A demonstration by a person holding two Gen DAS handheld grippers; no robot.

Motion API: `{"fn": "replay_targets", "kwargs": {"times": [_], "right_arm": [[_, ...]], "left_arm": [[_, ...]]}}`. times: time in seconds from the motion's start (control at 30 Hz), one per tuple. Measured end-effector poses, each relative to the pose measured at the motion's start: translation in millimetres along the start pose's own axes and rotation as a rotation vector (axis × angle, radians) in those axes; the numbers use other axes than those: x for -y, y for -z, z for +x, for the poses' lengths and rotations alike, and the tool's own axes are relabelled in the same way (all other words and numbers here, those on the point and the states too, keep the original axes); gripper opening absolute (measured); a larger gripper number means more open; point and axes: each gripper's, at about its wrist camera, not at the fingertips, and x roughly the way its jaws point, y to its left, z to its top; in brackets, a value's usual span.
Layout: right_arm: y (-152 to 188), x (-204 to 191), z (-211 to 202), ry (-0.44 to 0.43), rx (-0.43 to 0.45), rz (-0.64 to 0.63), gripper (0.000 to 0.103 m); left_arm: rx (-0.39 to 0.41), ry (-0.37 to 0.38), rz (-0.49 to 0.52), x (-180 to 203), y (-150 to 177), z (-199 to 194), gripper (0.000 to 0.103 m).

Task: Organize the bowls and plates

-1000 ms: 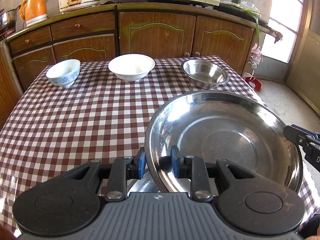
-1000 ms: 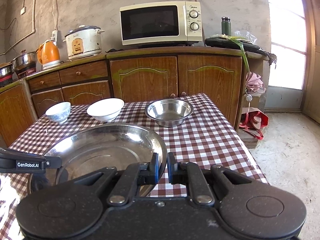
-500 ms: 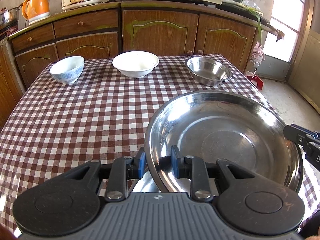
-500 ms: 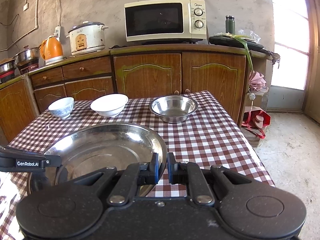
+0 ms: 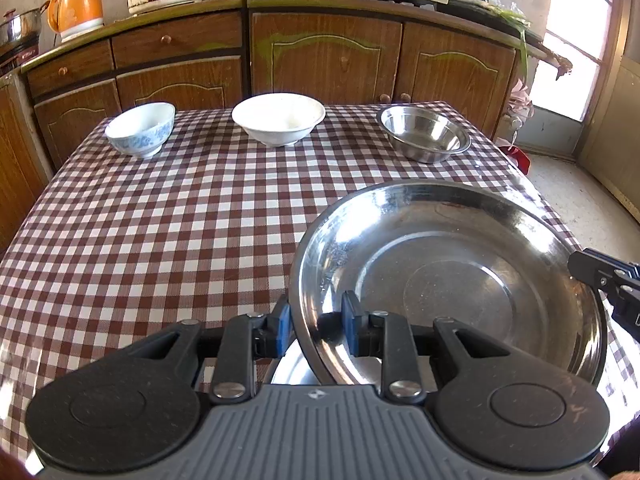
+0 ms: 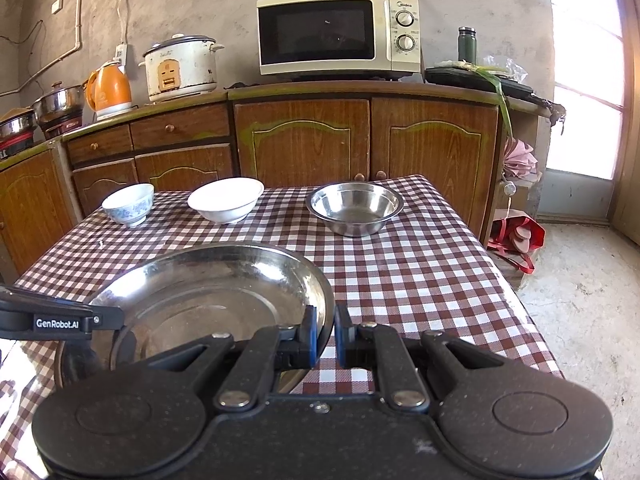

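Note:
A large shallow steel plate (image 5: 452,292) is held over the near right part of the checked table (image 5: 160,240). My left gripper (image 5: 316,320) is shut on its near left rim. My right gripper (image 6: 326,336) is shut on its right rim, and its tip also shows at the plate's far side (image 5: 608,280). In the right wrist view the plate (image 6: 216,292) fills the lower left, with the left gripper's finger (image 6: 60,320) at its edge. A bit of another steel surface (image 5: 292,368) shows under the plate. Along the far edge stand a blue-patterned bowl (image 5: 141,128), a white bowl (image 5: 279,118) and a steel bowl (image 5: 424,133).
Wooden cabinets (image 6: 304,140) run behind the table, carrying a microwave (image 6: 338,34), a rice cooker (image 6: 180,66) and an orange kettle (image 6: 110,90). The table's right edge drops to a concrete floor (image 6: 580,300) with a red bag (image 6: 520,236).
Both grippers keep their hold on the plate. The far bowls sit slightly higher in both views; nothing else differs.

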Motion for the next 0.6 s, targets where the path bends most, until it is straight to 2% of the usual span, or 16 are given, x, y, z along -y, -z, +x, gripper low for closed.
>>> {"fn": "replay_targets", "kwargs": {"times": [0.6], "right_arm": [[11.0, -6.9, -0.4, -0.007, -0.025, -0.008, 0.013]], "left_arm": [[-0.018, -0.004, -0.003, -5.0, 7.6, 1.8, 0.027]]}}
